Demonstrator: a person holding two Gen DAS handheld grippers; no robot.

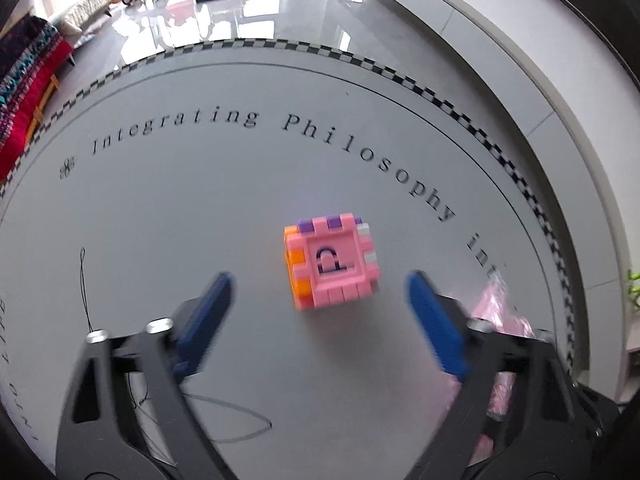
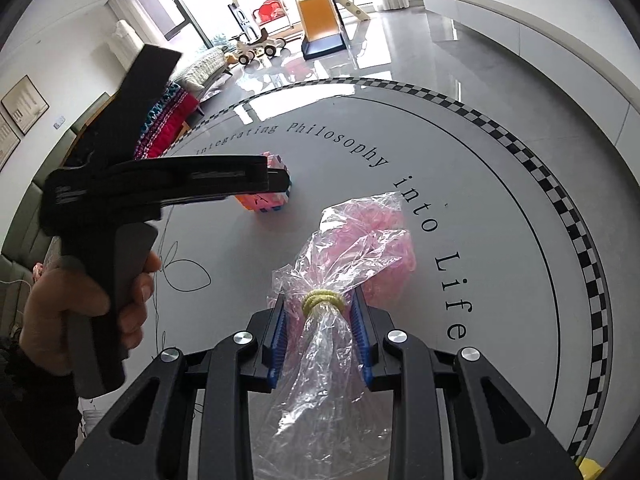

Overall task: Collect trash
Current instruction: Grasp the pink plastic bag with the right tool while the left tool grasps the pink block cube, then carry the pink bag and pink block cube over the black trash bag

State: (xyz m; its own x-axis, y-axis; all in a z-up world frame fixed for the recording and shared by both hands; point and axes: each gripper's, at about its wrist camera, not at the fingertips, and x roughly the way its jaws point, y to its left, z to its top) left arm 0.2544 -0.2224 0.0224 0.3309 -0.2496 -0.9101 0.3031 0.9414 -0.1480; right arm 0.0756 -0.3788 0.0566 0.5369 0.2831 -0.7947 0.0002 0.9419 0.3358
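Note:
A pink and orange block cube (image 1: 332,266) marked with a letter sits on the round white table (image 1: 200,200). My left gripper (image 1: 320,292) is open, its blue fingers on either side of the cube and just short of it. In the right wrist view the cube (image 2: 268,196) is partly hidden behind the left gripper's black body. My right gripper (image 2: 320,312) is shut on the neck of a clear plastic bag (image 2: 360,236) holding pink bits, at its yellow rubber band (image 2: 322,300). The bag also shows at the right of the left wrist view (image 1: 498,308).
The table carries printed lettering and a checkered rim (image 2: 560,184). A thin black line drawing (image 1: 86,292) marks its surface. Beyond the edge are a glossy floor, a red patterned seat (image 1: 24,92), toy cars and a slide (image 2: 320,24).

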